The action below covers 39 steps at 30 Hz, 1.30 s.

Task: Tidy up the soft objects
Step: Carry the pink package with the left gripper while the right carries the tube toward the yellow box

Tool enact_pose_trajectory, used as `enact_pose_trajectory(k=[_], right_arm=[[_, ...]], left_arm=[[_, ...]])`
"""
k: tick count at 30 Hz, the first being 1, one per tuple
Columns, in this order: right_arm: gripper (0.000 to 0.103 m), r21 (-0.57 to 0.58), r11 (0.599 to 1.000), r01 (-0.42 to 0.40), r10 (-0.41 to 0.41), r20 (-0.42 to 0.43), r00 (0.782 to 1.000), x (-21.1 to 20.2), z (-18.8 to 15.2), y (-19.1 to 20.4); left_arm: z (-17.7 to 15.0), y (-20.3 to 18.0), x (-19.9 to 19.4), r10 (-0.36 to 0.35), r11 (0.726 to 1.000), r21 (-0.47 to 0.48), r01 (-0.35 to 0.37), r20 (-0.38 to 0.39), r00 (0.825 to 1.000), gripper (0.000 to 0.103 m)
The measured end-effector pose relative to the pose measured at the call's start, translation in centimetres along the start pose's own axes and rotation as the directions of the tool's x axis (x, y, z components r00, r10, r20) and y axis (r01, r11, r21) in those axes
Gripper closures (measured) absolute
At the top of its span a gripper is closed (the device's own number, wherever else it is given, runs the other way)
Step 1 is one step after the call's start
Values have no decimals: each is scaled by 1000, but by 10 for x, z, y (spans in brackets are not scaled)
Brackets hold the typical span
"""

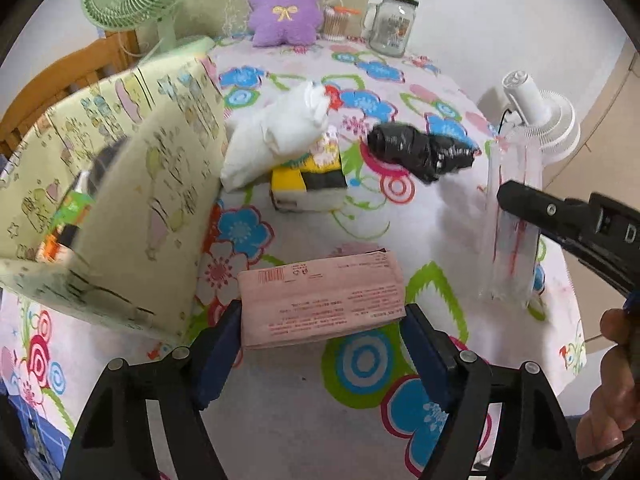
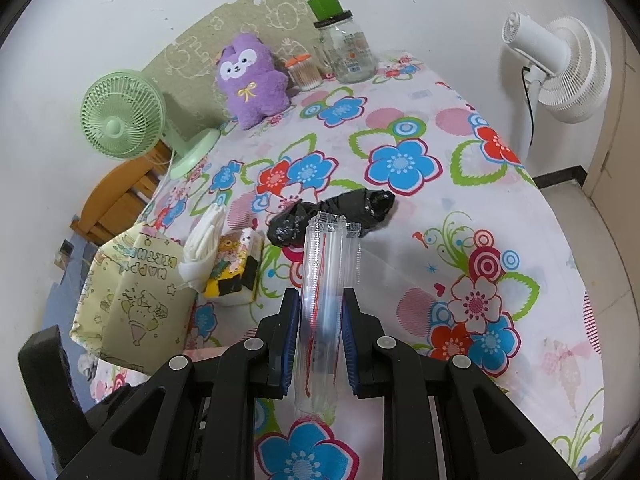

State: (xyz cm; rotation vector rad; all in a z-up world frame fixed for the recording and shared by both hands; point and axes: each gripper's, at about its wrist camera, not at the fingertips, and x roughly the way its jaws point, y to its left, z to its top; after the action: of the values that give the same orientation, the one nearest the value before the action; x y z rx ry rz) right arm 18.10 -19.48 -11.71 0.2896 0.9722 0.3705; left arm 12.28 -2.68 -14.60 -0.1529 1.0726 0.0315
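A pink tissue pack [image 1: 320, 292] lies on the flowered tablecloth [image 1: 360, 224], and my left gripper [image 1: 322, 312] is shut on it, a blue pad against each end. My right gripper [image 2: 322, 300] is shut on a tall clear plastic pack [image 2: 326, 256], which stands upright near the table's right edge, where the left wrist view also shows this clear pack [image 1: 510, 240]. A pale green paper gift bag [image 1: 132, 184] stands open just left of the pink pack. Beyond it lie a white cloth bundle [image 1: 280, 132], a yellow-and-black packet [image 1: 308, 184] and a black plastic roll [image 1: 420, 148].
A purple plush [image 1: 284, 8], a cotton-swab tub [image 1: 334, 24] and a glass jar [image 1: 390, 28] stand along the back wall. A green fan [image 2: 120, 120] sits at the back left by a wooden chair [image 2: 116, 200]. A white fan [image 2: 560, 68] stands beyond the right edge.
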Motion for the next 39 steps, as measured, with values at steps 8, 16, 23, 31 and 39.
enact_pose_trajectory(k=[8, 16, 23, 31, 39], right_arm=[[80, -40, 999, -29, 31, 37, 999, -17, 4, 21], [80, -107, 992, -64, 72, 75, 995, -37, 8, 53], [80, -187, 977, -106, 125, 91, 988, -46, 14, 93], [80, -267, 952, -152, 185, 102, 977, -48, 23, 139], [80, -324, 925, -198, 234, 76, 969, -33, 29, 182]], left_arm=[[10, 6, -26, 9, 1000, -12, -8, 77, 997, 24], [12, 10, -56, 23, 1000, -11, -22, 147, 989, 24], [17, 27, -84, 58, 998, -39, -51, 213, 975, 23], [23, 59, -107, 100, 993, -93, -78, 268, 958, 23], [33, 96, -119, 155, 982, -151, -113, 306, 939, 23]])
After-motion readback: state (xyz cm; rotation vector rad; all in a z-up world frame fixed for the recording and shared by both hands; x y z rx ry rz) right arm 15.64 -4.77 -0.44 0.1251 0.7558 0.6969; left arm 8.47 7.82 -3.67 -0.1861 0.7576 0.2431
